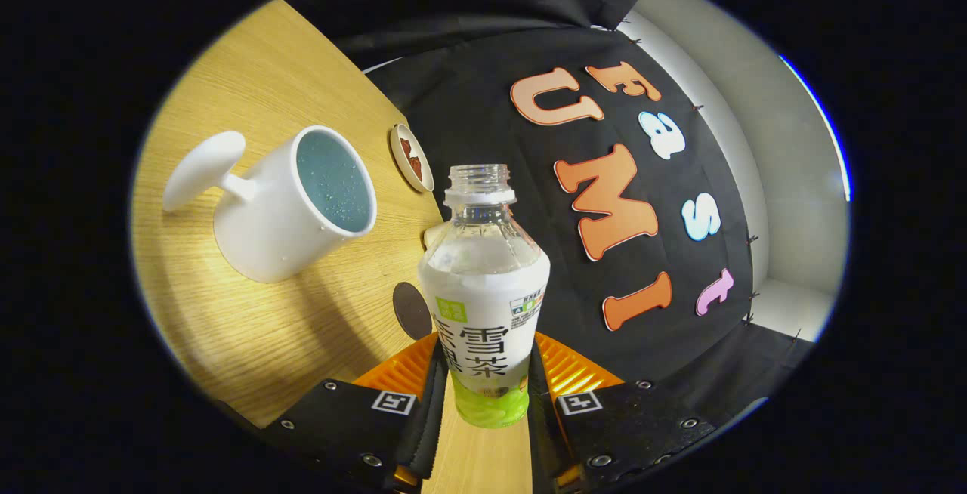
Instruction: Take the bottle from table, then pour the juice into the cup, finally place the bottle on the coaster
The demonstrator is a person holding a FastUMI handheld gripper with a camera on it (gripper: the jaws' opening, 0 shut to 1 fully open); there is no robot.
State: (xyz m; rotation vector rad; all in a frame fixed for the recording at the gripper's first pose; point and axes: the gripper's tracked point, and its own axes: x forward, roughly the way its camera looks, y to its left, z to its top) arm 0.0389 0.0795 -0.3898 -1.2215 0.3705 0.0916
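My gripper (487,392) is shut on the bottle (483,290), gripping its lower part from both sides. The bottle is clear plastic with a white label and a green base, and its mouth is uncapped. The whole scene is rolled over to one side. Beyond the fingers to the left, a white cup (291,207) with a thick handle stands on the wooden table (249,328), with a bluish speckled inside. A dark round coaster (410,311) lies on the table just left of the bottle, partly hidden behind it.
Past the cup, near the table's far edge, sits a small round dish (412,158) with something reddish in it. The black cloth wall (483,109) rises right behind the table edge, with a pale wall (793,199) further right.
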